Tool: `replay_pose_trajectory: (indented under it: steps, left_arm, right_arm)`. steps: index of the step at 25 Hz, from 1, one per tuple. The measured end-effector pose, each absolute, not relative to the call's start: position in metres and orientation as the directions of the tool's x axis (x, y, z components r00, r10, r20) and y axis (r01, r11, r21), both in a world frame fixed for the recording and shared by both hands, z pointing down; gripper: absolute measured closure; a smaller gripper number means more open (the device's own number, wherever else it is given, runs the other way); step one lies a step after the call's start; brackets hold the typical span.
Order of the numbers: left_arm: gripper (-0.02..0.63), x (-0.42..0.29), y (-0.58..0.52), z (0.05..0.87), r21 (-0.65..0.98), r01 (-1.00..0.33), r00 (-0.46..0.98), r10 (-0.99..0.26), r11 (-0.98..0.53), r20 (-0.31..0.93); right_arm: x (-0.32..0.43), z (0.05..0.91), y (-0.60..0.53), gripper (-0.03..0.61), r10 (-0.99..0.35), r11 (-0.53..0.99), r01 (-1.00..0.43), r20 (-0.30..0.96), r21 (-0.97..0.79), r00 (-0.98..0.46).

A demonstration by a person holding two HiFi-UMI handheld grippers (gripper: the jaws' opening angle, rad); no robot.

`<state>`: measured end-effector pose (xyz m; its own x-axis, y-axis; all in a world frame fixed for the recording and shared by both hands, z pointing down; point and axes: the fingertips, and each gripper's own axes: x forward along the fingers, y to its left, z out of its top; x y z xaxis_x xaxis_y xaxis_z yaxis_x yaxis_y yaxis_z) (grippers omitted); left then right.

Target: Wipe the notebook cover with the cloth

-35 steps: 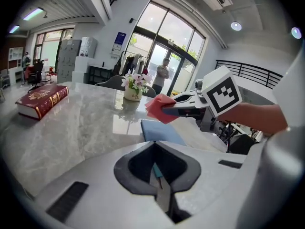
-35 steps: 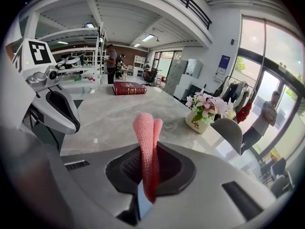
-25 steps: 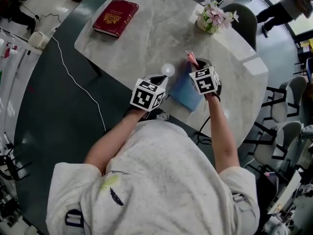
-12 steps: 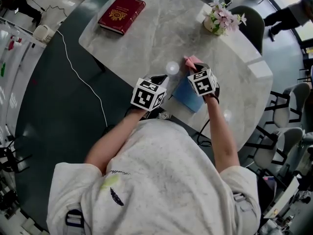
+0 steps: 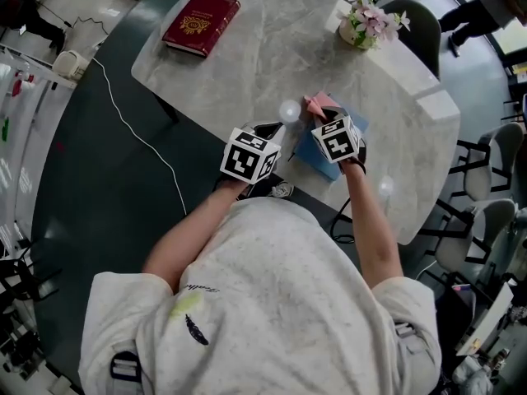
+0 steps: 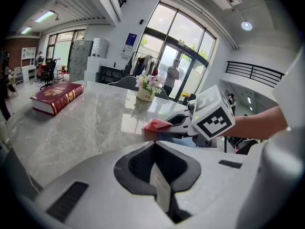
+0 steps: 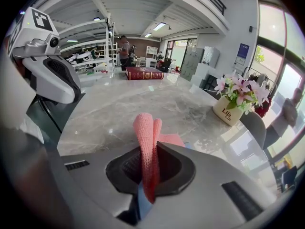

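Our right gripper (image 5: pixel 321 115) is clamped on the pink cloth (image 7: pixel 144 142), which sticks up in a fold from between its jaws. We hold it over the blue notebook (image 5: pixel 311 155), which lies at the near edge of the table (image 5: pixel 247 64). Our left gripper (image 6: pixel 159 187) hangs just beside the notebook's left side, jaws pressed together on nothing. We see 1 red book (image 5: pixel 200 23) at the table's far left corner and 1 flower pot (image 5: pixel 362 27) near the far edge.

Pale speckled T-shirt (image 5: pixel 280 295) (feather print (image 5: pixel 196 329)); left gripper (image 6: pixel 153 146), right gripper (image 7: pixel 151 149) grey; black-white marker cubes (image 5: pixel 249 156).
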<state>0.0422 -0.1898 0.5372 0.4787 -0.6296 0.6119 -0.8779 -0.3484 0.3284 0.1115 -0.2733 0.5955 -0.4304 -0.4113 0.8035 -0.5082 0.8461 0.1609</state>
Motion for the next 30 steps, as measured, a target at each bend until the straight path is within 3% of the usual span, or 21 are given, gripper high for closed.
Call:
replay_pose_trajectory:
  steps: [30]
  left_arm:
    - [0.607, 0.035, -0.136, 0.527, 0.314, -0.834, 0.545, -0.592, -0.453, 0.594]
  right_arm:
    - [0.096, 0.596, -0.19, 0.563, -0.428, 0.807, -0.576, 0.803, 0.133, -0.415]
